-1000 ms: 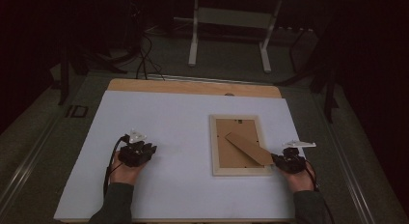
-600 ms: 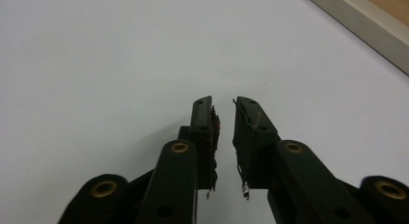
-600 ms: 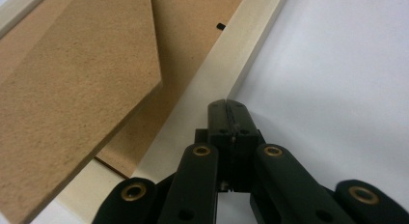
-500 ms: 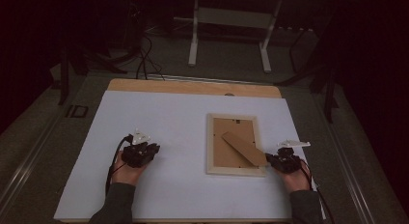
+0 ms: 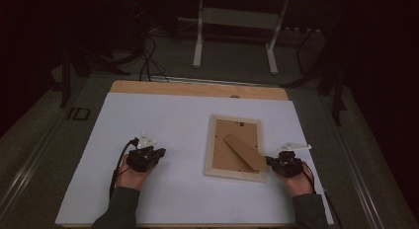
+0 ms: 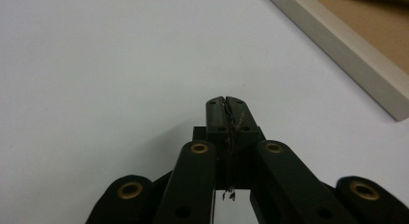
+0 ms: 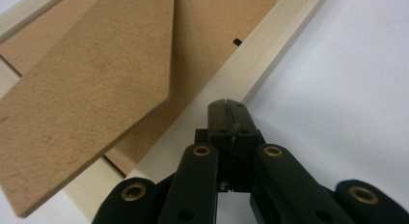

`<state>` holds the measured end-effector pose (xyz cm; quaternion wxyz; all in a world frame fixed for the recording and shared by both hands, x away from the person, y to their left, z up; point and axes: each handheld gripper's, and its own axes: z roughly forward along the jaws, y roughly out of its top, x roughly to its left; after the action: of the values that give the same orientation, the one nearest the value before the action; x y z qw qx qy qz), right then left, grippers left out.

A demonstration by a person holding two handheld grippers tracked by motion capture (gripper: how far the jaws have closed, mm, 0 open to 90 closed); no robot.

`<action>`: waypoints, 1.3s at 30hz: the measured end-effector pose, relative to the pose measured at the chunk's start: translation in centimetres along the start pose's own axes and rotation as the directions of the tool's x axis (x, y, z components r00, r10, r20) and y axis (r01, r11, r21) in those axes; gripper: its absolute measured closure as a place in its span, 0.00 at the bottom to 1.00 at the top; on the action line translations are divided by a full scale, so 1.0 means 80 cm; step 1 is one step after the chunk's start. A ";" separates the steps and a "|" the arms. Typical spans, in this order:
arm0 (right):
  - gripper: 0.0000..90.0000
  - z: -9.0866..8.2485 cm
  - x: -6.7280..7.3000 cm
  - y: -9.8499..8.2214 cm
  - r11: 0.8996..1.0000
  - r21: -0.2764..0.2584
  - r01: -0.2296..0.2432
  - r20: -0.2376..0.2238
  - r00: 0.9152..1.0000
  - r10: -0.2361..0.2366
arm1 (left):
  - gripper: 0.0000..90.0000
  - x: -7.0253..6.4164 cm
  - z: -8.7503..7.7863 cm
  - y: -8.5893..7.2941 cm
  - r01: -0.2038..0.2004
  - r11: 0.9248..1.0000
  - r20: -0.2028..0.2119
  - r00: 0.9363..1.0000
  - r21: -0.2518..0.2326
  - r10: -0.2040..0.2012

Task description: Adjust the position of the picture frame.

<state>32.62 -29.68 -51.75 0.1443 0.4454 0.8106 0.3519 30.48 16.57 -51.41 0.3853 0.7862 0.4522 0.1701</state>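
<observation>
Picture frame [image 5: 234,147], pale wood, rectangular, lies back-up with a brown fibreboard stand, well right of the left gripper [image 5: 159,152], whose 2 black jaws have just closed empty; the right gripper [image 5: 270,162], jaws together, meets the frame's lower right corner.

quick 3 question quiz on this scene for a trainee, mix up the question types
1. True or false: the frame lies back side up on the white sheet.
2. Which gripper has its jaws at the frame's edge?
A. the left gripper
B. the right gripper
C. both
3. Fill in: the brown stand on the frame's back points toward the ____ gripper.

Key
1. True: the brown backing board and the stand face up.
2. B: its shut jaws sit at the frame's right rail, while the left gripper rests apart on the sheet, jaws shut on nothing.
3. right
</observation>
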 end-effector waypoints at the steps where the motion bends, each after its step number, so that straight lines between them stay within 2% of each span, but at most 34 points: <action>1: 1.00 0.000 0.002 0.001 1.000 0.002 0.003 -0.001 1.000 -0.003 | 1.00 -0.001 0.000 0.000 -0.001 1.000 0.003 1.000 0.000 0.001; 11: 1.00 0.003 0.012 0.005 1.000 -0.003 0.031 -0.015 0.999 -0.031 | 1.00 -0.007 0.004 0.001 -0.032 0.999 0.023 0.999 0.011 0.031; 22: 1.00 0.008 0.026 0.009 0.997 0.002 0.078 -0.037 0.996 -0.078 | 1.00 -0.008 0.005 0.000 -0.040 0.999 0.032 0.999 0.014 0.040; 29: 1.00 0.010 0.033 0.011 0.996 0.006 0.091 -0.041 0.995 -0.091 | 1.00 -0.013 0.009 0.000 -0.051 0.998 0.043 0.998 0.022 0.050; 31: 1.00 0.011 0.035 0.012 0.995 0.003 0.099 -0.044 0.994 -0.098 | 1.00 -0.015 0.011 0.001 -0.057 0.998 0.047 0.997 0.026 0.056; 33: 1.00 0.013 0.040 0.013 0.995 -0.012 0.104 -0.097 0.990 -0.104 | 1.00 -0.016 0.011 0.001 -0.060 0.998 0.054 0.997 0.027 0.059; 34: 1.00 0.013 0.040 0.013 0.995 -0.012 0.104 -0.097 0.990 -0.104 | 1.00 -0.016 0.011 0.001 -0.060 0.998 0.054 0.997 0.027 0.059; 36: 1.00 0.017 0.051 0.018 0.991 0.002 0.133 -0.076 0.988 -0.133 | 1.00 -0.015 0.010 0.001 -0.059 0.998 0.055 0.997 0.023 0.058; 39: 1.00 0.019 0.056 0.019 0.989 0.001 0.148 -0.080 0.986 -0.147 | 1.00 -0.014 0.009 0.001 -0.055 0.998 0.054 0.997 0.018 0.054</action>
<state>31.87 -24.81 -51.39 0.1359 0.3702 0.8475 0.3551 30.35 15.30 -51.70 0.3848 0.8062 0.4219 0.1548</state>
